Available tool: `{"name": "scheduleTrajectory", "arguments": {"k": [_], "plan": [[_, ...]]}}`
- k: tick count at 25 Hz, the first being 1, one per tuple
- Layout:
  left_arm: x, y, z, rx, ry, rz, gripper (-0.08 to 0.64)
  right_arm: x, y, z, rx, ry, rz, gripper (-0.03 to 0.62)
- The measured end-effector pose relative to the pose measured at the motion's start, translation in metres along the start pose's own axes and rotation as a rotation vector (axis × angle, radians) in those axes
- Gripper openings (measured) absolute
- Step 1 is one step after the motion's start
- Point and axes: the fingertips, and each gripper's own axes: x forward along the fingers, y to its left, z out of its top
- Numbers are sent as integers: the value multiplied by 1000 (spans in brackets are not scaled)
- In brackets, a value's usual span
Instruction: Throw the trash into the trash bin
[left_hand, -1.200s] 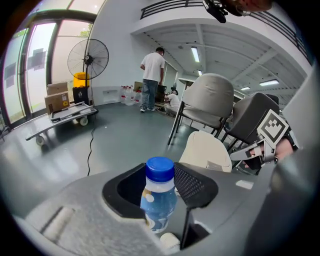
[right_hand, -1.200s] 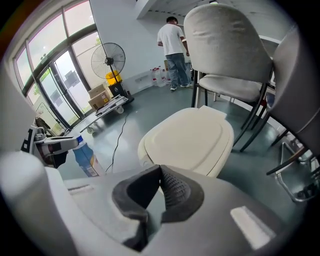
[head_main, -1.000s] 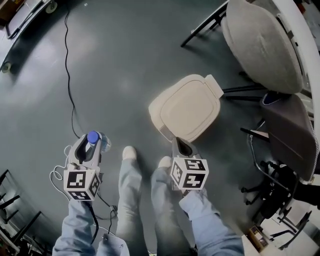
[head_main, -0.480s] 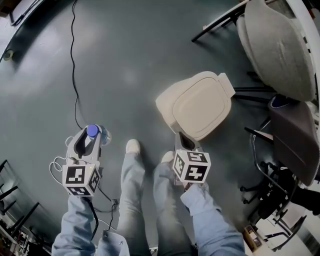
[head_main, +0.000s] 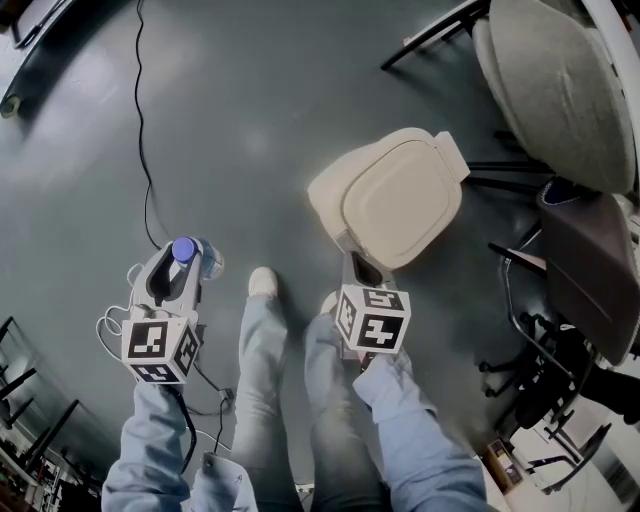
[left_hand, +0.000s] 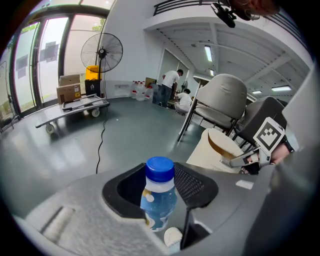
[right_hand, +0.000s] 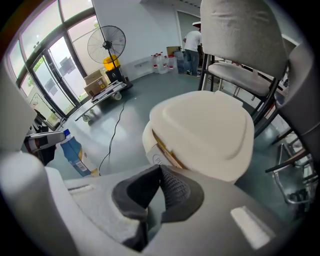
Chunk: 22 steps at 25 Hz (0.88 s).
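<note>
A clear plastic bottle (head_main: 184, 249) with a blue cap stands upright between the jaws of my left gripper (head_main: 178, 268), which is shut on it; it also shows close up in the left gripper view, bottle (left_hand: 159, 197), gripper (left_hand: 161, 182). The cream trash bin (head_main: 395, 200) stands on the floor with its lid down. My right gripper (head_main: 357, 266) is shut and holds nothing, its tip at the bin's near rim. In the right gripper view the gripper (right_hand: 160, 172) points at the bin (right_hand: 205, 132), where a yellowish strip shows under the lid edge.
The person's legs and shoes (head_main: 262, 283) stand between the grippers. Grey chairs (head_main: 560, 90) crowd the right side behind the bin. A black cable (head_main: 140, 150) runs over the dark floor on the left. A fan (left_hand: 102, 51) and a flat cart (left_hand: 75, 107) stand far off.
My right gripper has sunk a little toward the bin's near rim. The left gripper keeps the bottle in about the same place.
</note>
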Motion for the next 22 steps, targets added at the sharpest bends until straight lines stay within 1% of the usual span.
{"name": "scheduleTrajectory", "arguments": {"k": [3, 8, 10, 13, 16, 22], "plan": [[0, 0, 0, 5, 0, -2, 183, 1, 2, 0, -24, 8, 0, 5], [-1, 0, -1, 10, 2, -3, 183, -4, -1, 1, 39, -44, 51, 3], [-1, -2, 1, 19, 5, -4, 183, -6, -5, 4, 45, -49, 61, 4], [1, -2, 5, 36, 6, -4, 183, -14, -12, 15, 29, -83, 45, 3], [4, -7, 10, 40, 0, -5, 183, -23, -23, 27, 36, -121, 26, 3], [8, -41, 29, 76, -16, -46, 183, -46, -65, 32, 105, -145, -23, 3]]}}
